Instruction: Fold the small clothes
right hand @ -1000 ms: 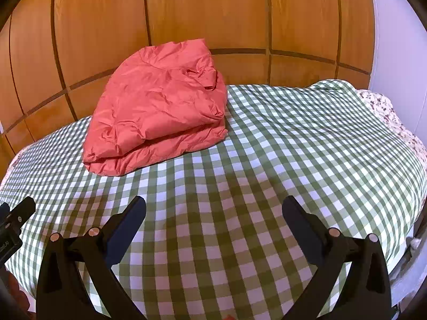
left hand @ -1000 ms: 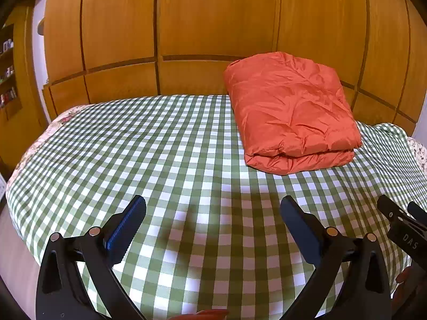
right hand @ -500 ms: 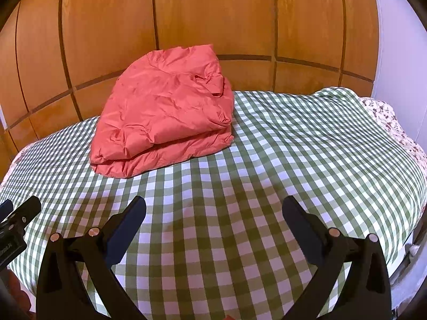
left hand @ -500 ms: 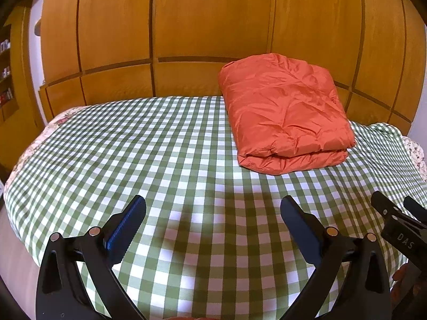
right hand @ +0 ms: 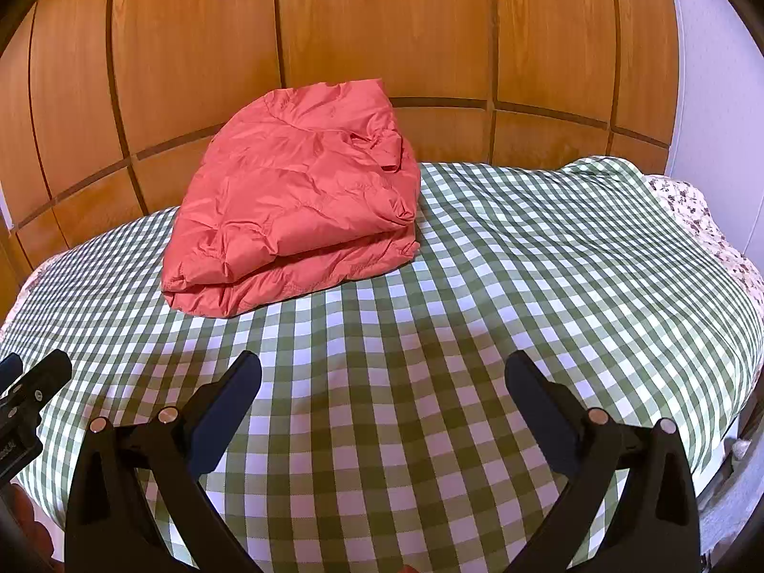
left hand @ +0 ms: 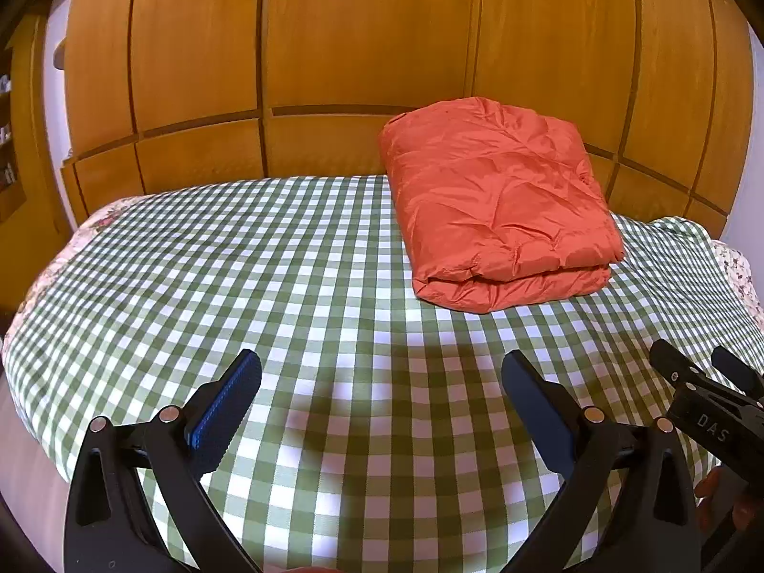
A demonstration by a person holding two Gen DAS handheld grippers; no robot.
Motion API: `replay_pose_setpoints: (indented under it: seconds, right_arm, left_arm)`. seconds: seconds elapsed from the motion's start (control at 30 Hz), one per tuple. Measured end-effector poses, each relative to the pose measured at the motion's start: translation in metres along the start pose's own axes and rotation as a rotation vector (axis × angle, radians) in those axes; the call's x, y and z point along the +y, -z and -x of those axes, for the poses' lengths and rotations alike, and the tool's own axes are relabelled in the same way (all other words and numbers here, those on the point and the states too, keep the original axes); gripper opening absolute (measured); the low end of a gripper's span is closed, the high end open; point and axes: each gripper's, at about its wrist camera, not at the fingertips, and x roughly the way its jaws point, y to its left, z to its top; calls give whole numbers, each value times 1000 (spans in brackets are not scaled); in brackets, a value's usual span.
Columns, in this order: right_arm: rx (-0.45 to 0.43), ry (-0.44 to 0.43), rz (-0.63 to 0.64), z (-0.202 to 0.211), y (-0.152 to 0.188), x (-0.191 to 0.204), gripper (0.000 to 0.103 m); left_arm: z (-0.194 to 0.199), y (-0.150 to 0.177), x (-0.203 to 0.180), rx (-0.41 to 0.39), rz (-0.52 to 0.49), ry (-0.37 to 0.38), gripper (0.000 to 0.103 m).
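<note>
1. Left gripper: your black two-finger tool with blue ribbed pads hangs over the near edge of the bed, jaws spread wide and holding nothing. It touches no cloth.
2. Bed: the green-and-white checked cover lies flat and smooth, giving a broad working surface. A floral sheet shows at the left and right edges.
3. Task item: the orange-red quilted puffy garment sits toward the far edge of the bed, right of centre, against the wooden panelled wall. It lies doubled over in stacked layers, edges roughly aligned, so the fold appears complete. Its far position likely keeps the near area free for the next piece.
4. Right gripper: your second black tool hangs over the near edge, fingers spread apart and empty. Both tools sit side by side, well apart from the garment, which suggests a rest pose between items.
</note>
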Motion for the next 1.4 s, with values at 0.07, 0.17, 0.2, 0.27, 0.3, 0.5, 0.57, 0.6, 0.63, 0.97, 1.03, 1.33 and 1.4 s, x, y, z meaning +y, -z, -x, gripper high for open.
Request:
replay_pose_setpoints:
  seconds: [0.07,0.17,0.2,0.27,0.3,0.5,0.57,0.6,0.63,0.97,1.03,1.33,1.4]
  right_arm:
    - [1,0,-1,0,0,1,101]
    - [3,-1,0,0,0,1,101]
    - [4,0,-1,0,0,1,101]
    - [5,1,-1,0,0,0,101]
    - [6,4,-1,0,-1,0,101]
    - [11,2,-6,-3,1,-1,101]
    - [12,0,-5,-3,1,-1,101]
    - [12,1,-5,-3,1,0,101]
    - [13,1,-4,-3,1,0,101]
    - [26,-2,-10,-6,3,1,101]
    - [28,-1,-9,-6,4,1,101]
    - [32,-4,-10,-8,6,1,101]
    - [39,-5,-14,-10,6,0,101]
  left_arm:
    - [0,0,0,1,0,3,100]
    - [0,0,-1,2,0,4,100]
    - [0,0,-1,4,0,6,100]
    - [0,1,-1,7,0,11,100]
    - [0,1,-1,9,0,12,100]
    - [-1,2,-2,18,5,22,100]
    - [-1,2,-1,17,12,24,100]
    - [-1,2,-1,16,14,22,100]
    - [-1,3,-1,15,16,20,100]
    - [0,4,-4,0,-14,20,100]
    - [2,4,-6,1,-20,26,100]
    - [-2,4,-8,40,-21,32,100]
    - [-5,5,-6,59,-11,38,100]
